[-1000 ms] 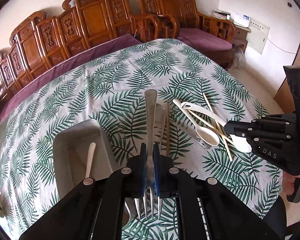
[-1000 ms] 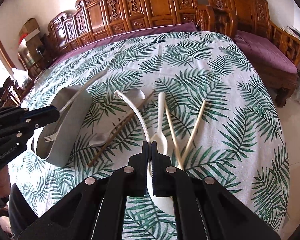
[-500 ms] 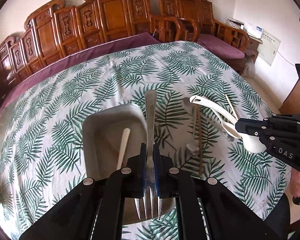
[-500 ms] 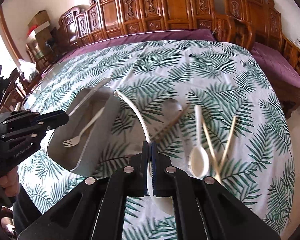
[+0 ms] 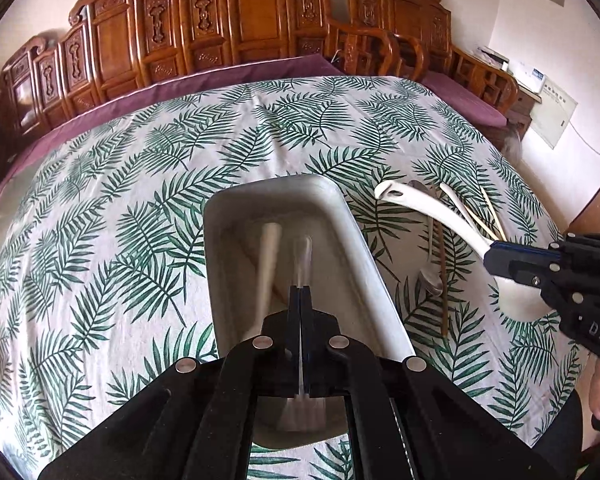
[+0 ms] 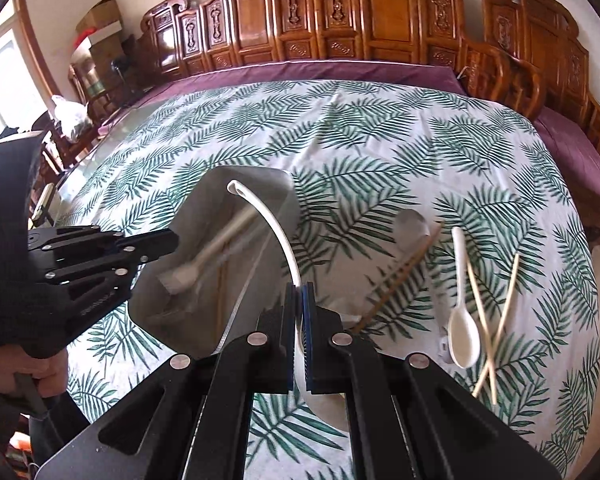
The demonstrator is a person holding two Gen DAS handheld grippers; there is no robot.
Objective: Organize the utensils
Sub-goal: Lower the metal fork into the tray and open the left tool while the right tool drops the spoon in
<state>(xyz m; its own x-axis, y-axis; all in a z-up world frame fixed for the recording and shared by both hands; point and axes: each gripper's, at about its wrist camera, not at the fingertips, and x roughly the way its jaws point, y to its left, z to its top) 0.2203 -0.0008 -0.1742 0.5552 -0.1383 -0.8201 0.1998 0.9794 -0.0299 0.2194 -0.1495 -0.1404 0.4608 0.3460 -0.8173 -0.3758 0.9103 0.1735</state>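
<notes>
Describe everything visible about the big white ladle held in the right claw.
The white ladle looks like glossy plastic or ceramic. It has a long, strongly curved handle ending in a slotted tip and a deep rounded bowl. The right claw is shut on the handle just above the bowl, carrying it off the leaf-print tablecloth, handle arching up and away toward the grey tray. It touches nothing else.

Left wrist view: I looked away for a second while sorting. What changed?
The left gripper carried the metal fork over the grey tray; its jaws have just closed further and the blurred fork seems to be slipping out. The right gripper swung its white ladle towards the tray, still clamped. The loose spoon and chopsticks stayed on the cloth.
</notes>
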